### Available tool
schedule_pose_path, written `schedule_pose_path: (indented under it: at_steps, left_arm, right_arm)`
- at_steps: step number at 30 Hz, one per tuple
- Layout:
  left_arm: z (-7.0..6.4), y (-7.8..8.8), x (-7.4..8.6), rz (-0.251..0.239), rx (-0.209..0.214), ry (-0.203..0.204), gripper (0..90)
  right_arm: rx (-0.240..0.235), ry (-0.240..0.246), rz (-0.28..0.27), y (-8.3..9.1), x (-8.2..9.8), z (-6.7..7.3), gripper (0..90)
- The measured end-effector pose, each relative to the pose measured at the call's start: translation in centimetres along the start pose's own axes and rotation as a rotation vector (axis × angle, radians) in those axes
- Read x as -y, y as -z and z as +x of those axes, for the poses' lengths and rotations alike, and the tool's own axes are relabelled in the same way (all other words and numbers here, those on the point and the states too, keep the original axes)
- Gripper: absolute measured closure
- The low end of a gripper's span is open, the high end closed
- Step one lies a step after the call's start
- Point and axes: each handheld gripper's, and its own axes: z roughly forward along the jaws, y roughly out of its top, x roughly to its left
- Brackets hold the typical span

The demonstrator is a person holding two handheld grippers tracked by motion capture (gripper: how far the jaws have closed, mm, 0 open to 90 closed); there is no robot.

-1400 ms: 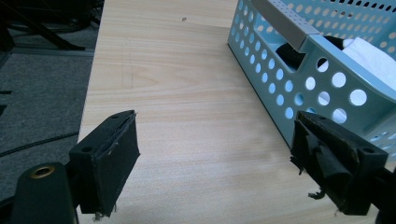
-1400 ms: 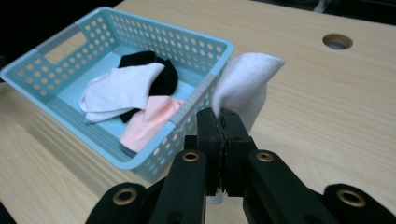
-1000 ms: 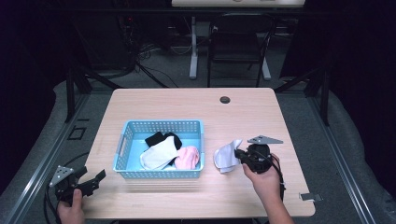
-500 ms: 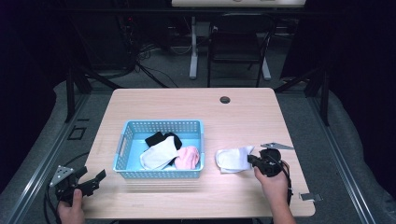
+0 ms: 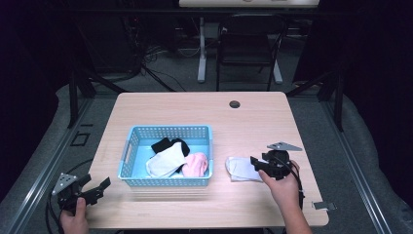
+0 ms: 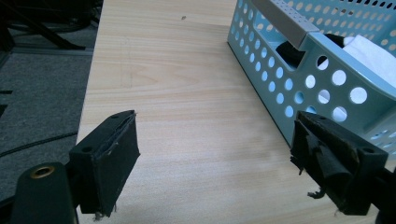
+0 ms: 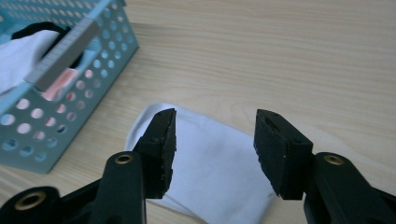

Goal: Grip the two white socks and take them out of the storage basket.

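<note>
Hovering just above the white sock [image 7: 210, 172], right tongs [image 7: 215, 151] have jaws apart, nothing clamped. Sock lies flat on the counter [image 5: 195, 107] just right of the basket [image 5: 168, 181], not touching it as far as I can tell; sock also visible in high view [image 5: 241, 168], right tongs [image 5: 260, 165] at its right edge.

Left tongs [image 6: 215, 158] parked near the counter's front-left corner, well left of basket, jaws wide apart, empty. High view shows them [image 5: 92, 187] with a hand [image 5: 73, 219] behind.

Inside basket: another white sock [image 5: 165, 163], a pink one [image 5: 196, 163], a black one [image 5: 168, 145] toward the far side. Beyond basket, small dark grommet [image 5: 234, 104] near the counter's far edge.

Risks, imo:
- Sock is thin and flat; if jaws close w/o pressing down they'll likely skim the top layer or miss → slip on lift.
- Pinching one layer only → sock unfolds, dangles, may snag basket rim if carried that way.
- Pushing down at an angle could drag the sock across the counter, bunching it against basket wall.
- Right cable trails near counter's right edge; could tug wrist mid-move.
- Left tongs close to basket corner; a careless swing nudges basket.
</note>
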Motion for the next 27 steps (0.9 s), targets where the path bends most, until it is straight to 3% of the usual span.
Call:
schedule_pose_path:
  at_steps: [3, 4, 7, 8, 14, 15, 24, 27]
  left_arm:
    - [0.0, 0.0, 0.0, -0.007, 0.001, 0.002, 15.1]
    - [0.0, -0.1, 0.0, -0.009, 0.000, 0.003, 15.1]
    - [0.0, -0.1, 0.0, -0.010, -0.001, 0.003, 15.1]
    - [0.0, 0.0, 0.0, -0.006, -0.002, 0.004, 15.1]
    - [0.1, 0.0, 0.0, -0.002, 0.001, 0.006, 15.1]
    - [0.1, 0.0, 0.0, -0.004, 0.001, 0.007, 15.1]
    - [0.1, 0.1, 0.0, -0.007, 0.002, 0.008, 15.1]
    - [0.2, 0.1, 0.0, -0.007, 0.003, 0.007, 15.1]
  right_arm:
    - [-0.008, 0.026, -0.003, 0.1, -0.8, 0.7, 47.3]
    - [-0.023, 0.050, -0.011, 0.2, -1.8, 1.7, 47.5]
    - [-0.050, 0.064, -0.015, 0.3, -2.7, 2.4, 48.2]
    - [-0.078, 0.091, -0.006, 0.1, -3.8, 3.5, 48.7]
    - [-0.126, 0.122, 0.008, -0.8, -5.9, 5.8, 50.8]
    - [-0.145, 0.144, 0.020, -1.3, -6.8, 7.0, 51.3]
    - [-0.200, 0.243, 0.095, -3.8, -9.6, 11.8, 53.2]
    - [-0.217, 0.251, 0.133, -5.0, -10.2, 13.1, 55.5]
